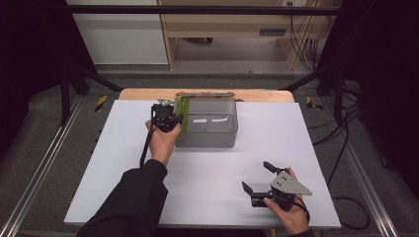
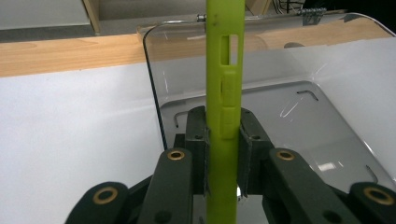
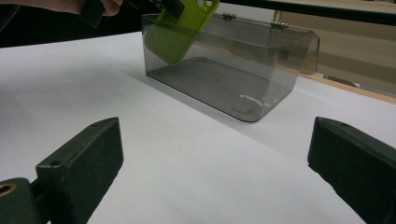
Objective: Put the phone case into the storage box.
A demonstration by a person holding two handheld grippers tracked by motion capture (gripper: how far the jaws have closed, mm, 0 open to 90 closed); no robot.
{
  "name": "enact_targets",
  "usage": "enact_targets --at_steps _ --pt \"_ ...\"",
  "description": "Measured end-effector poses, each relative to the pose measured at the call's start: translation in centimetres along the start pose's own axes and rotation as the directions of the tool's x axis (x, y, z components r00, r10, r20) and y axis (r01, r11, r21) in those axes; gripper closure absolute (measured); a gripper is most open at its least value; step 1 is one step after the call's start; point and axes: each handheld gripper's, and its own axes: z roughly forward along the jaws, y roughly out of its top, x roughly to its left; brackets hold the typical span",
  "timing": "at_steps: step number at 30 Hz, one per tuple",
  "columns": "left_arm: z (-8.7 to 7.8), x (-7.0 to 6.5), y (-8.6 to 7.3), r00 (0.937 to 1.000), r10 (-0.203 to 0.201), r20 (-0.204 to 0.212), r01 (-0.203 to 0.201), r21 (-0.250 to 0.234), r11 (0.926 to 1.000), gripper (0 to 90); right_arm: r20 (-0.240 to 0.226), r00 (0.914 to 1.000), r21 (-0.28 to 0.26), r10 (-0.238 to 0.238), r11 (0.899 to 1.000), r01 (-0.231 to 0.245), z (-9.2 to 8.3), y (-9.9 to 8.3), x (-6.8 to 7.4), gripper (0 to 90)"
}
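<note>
- A green phone case (image 2: 223, 116), judged light and flexible, is pinched edge-on by the left claw (image 1: 167, 118) over the clear box (image 1: 212, 136).
- The right claw (image 1: 261, 178) is held wide open, empty.

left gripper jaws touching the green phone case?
Touching. In the left gripper view, the left gripper has both jaws pressed against opposite sides of the green phone case, with no gap either side.

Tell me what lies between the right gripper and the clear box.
Only bare white table, as the right gripper view shows, lies between the right gripper and clear box.
</note>
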Motion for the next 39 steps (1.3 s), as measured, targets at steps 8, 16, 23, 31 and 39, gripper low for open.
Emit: enact_targets --at_steps 8,16,23,31,39 --pt "0.27 -0.04 -0.08 1.0000 0.000 -0.002 0.000 0.008 1.0000 77.3 -0.001 1.0000 0.005 -0.004 1.000 0.004 0.03 -0.04 -0.03 3.3" --pt "0.41 -0.05 -0.09 1.0000 -0.005 -0.001 0.005 0.009 0.9999 77.3 0.018 0.9998 -0.010 0.001 1.000 -0.001 -0.04 0.17 -0.05 3.7" --pt "0.62 0.02 -0.15 1.0000 -0.009 0.001 0.009 0.018 0.9998 77.3 0.010 0.9999 -0.004 -0.002 1.000 0.002 0.07 0.12 0.08 3.5" --pt "0.62 0.06 -0.13 0.9997 -0.022 0.007 0.022 0.021 0.9995 77.3 0.006 1.0000 -0.001 -0.001 1.000 0.001 0.09 0.11 0.12 3.5" --pt "0.71 0.01 -0.17 0.9997 -0.023 0.009 0.023 0.022 0.9995 77.3 0.001 1.0000 0.006 0.002 1.000 -0.002 0.13 0.07 0.17 3.5"
